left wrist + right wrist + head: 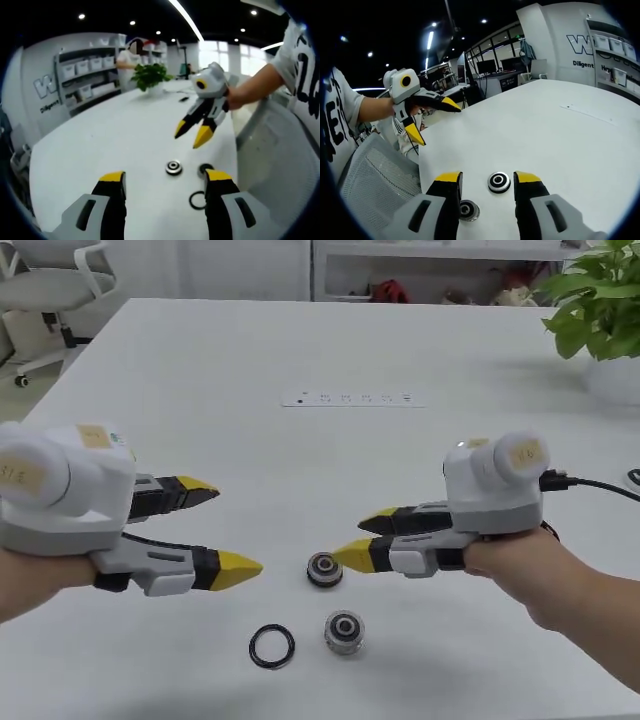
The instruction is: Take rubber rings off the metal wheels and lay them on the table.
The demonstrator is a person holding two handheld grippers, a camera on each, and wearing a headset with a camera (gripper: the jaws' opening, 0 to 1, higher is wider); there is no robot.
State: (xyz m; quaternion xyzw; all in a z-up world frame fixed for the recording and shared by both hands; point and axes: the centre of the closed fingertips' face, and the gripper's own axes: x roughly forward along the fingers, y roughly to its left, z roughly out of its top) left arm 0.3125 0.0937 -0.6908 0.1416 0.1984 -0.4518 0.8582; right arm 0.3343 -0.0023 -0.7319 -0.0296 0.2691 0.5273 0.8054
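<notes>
Wall lettering (583, 63) "Diligent" beyond metal wheels (499, 182)

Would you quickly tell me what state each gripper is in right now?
Left gripper: open, holding nothing.
Right gripper: open, holding nothing.
</notes>
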